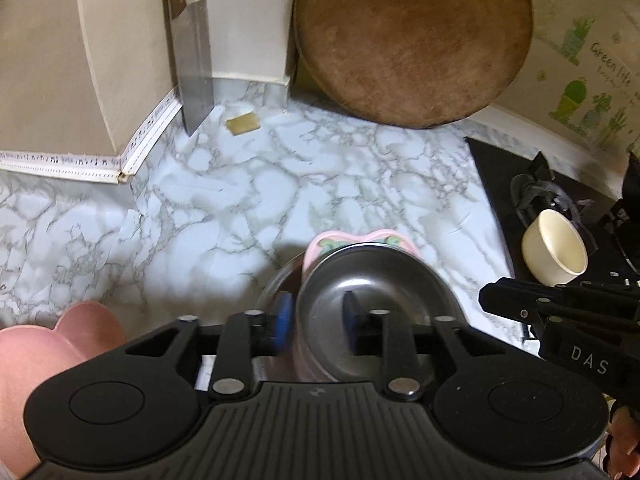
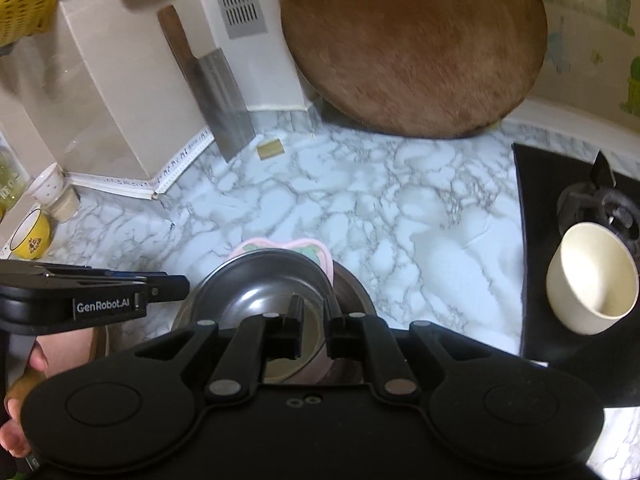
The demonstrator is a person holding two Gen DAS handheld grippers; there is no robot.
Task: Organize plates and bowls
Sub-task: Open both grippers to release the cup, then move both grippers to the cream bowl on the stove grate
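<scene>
Left wrist view: the left gripper (image 1: 316, 322) was clamped on the near-left rim of a steel bowl (image 1: 384, 280), one blue pad (image 1: 283, 318) outside the wall, the other inside the shiny basin. The bowl sat tilted in a stack w/ a pink flower-edged plate (image 1: 316, 246) and a second metal bowl (image 1: 276, 284) beneath, on the grey-veined marble-look counter (image 1: 280, 184). Another pink scalloped plate (image 1: 52, 344) lay at the gripper's left. The right gripper (image 1: 488, 300) came in from the right just beside the bowl; couldn't tell its state here. A cream cup (image 1: 554, 254) lay tipped on the black stove (image 1: 500, 184). Right wrist view: the right gripper (image 2: 314, 320) hung over the steel bowl (image 2: 264, 280), jaws parted a little, w/ the bowl's near rim between them but not plainly pinched. The left gripper (image 2: 180, 284) reached the bowl from the left. Behind, a round brown wooden board (image 2: 412, 44) and a cleaver (image 2: 224, 112) leaned on the wall.
</scene>
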